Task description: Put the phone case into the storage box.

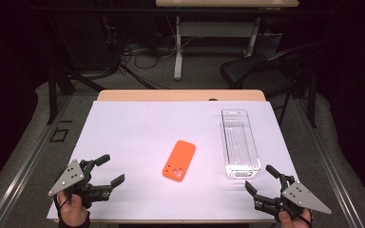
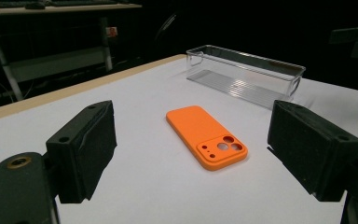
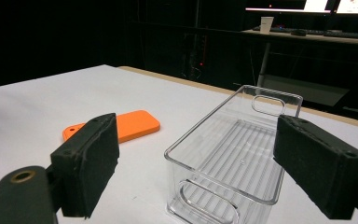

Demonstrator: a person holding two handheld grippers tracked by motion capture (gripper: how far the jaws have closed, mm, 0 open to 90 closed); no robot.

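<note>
An orange phone case (image 1: 179, 160) lies flat in the middle of the white table cover, camera cut-outs toward the near edge. To its right stands a clear, empty plastic bin (image 1: 239, 142), long side running front to back. My left gripper (image 1: 106, 169) is open near the front left corner, pointing toward the orange phone case (image 2: 206, 136), with nothing between its jaws. My right gripper (image 1: 261, 178) is open at the front right, just short of the near end of the clear bin (image 3: 235, 154); the case (image 3: 121, 126) shows beyond its left jaw.
The white cover (image 1: 138, 128) spans the wooden table (image 1: 180, 95). Behind the table stand a dark chair (image 1: 261, 66) and another desk's legs (image 1: 178, 47) with cables on the floor. The surroundings are dark.
</note>
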